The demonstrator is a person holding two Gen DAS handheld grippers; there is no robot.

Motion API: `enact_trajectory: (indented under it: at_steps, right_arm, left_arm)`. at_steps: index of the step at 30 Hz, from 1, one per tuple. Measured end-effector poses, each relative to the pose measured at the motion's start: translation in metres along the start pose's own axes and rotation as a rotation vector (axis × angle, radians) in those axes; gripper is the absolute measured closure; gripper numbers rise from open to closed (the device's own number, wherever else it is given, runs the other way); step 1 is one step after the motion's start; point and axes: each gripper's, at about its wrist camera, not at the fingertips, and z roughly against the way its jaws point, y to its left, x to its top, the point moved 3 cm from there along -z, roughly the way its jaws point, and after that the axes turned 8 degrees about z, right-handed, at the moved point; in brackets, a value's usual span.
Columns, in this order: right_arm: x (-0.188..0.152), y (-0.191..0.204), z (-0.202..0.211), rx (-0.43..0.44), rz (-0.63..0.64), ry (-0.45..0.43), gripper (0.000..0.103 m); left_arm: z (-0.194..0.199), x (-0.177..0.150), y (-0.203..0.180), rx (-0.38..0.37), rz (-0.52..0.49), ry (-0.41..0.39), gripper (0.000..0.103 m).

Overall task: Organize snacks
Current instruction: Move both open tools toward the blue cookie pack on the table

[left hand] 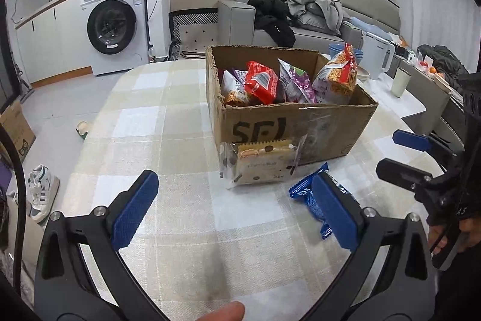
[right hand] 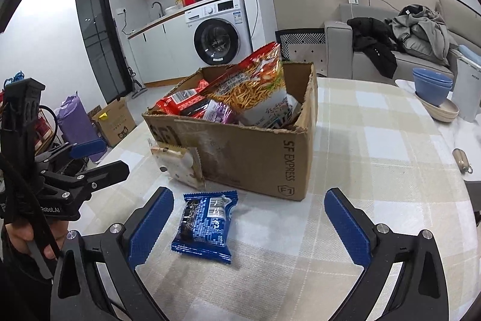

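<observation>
Blue snack pack (right hand: pixel 206 223) flat beside box (right hand: pixel 258 158) | both tongs empty, agape

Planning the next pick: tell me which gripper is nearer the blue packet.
Right. The right gripper is open with the blue packet lying by its left finger; the left gripper, also open, has the packet just outside its right finger.
</observation>
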Motion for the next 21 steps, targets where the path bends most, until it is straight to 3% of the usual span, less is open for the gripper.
enact_trajectory:
  at_steps: [21]
  right_arm:
    - [-0.03, 0.037, -0.045, 0.046, 0.073, 0.173, 0.001]
  left_arm:
    - [-0.018, 0.004, 0.02, 0.036, 0.036, 0.034, 0.001]
